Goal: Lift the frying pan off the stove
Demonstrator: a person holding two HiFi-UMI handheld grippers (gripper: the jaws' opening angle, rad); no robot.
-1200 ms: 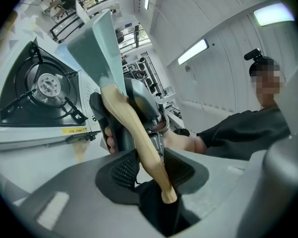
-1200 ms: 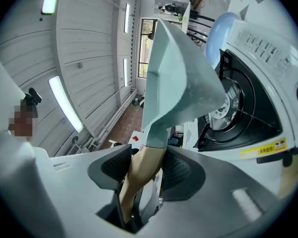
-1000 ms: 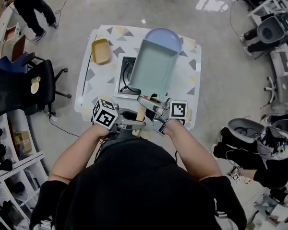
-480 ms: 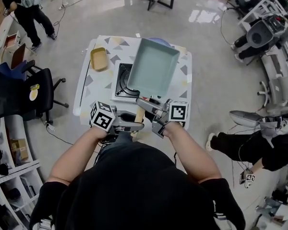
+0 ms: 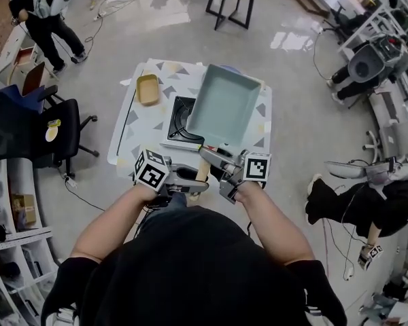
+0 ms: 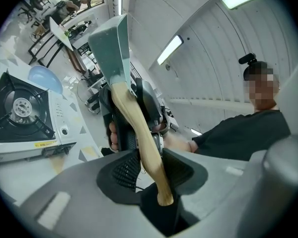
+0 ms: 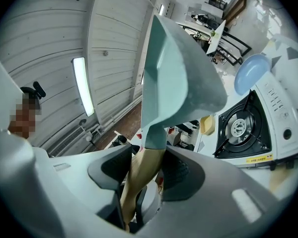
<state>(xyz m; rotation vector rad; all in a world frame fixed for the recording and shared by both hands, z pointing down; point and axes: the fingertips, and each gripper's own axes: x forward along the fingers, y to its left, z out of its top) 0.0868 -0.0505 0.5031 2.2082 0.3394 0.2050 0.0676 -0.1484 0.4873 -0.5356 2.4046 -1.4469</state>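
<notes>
Your left gripper (image 5: 196, 185) and right gripper (image 5: 214, 157) each pinch the wooden handle (image 5: 202, 171) in their jaws. The square pale-green frying pan (image 5: 223, 107) has risen off the black gas stove (image 5: 179, 119), so the lift looks nearly done.

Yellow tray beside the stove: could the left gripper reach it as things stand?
Probably not yet: the left gripper is clamped on the frying pan handle, shared with the right gripper. Nothing else blocks the yellow tray.
</notes>
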